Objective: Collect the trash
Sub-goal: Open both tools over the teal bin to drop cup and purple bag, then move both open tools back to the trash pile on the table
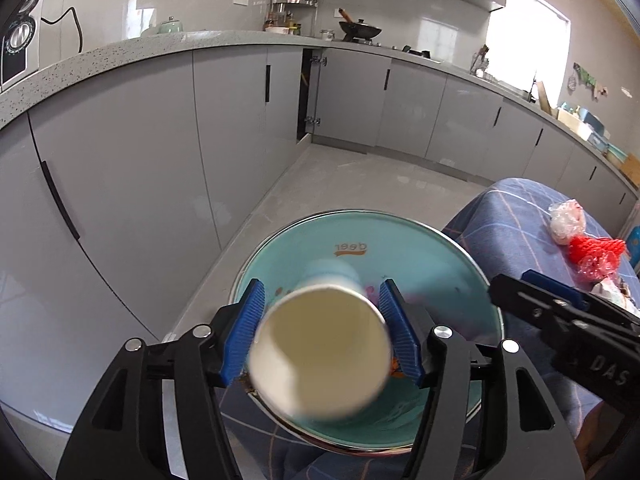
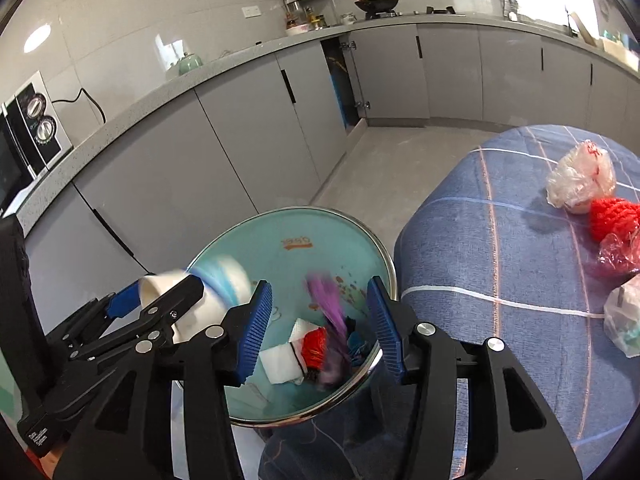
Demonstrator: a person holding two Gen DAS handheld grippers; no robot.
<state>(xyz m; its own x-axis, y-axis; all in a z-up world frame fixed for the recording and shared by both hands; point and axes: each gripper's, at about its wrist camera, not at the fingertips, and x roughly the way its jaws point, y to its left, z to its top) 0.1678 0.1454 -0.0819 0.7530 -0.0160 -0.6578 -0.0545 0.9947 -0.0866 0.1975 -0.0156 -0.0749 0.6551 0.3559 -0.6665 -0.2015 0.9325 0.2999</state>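
White paper cup (image 1: 320,356), blurred, between spread pads of left gripper (image 1: 322,332), over teal bin (image 1: 460,256). Right gripper (image 2: 320,324) spread, empty; purple scrap (image 2: 334,320) blurred below.

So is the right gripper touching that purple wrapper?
Apart. The right wrist view shows the purple wrapper, blurred, between the pads of the right gripper, with a clear gap on each side.
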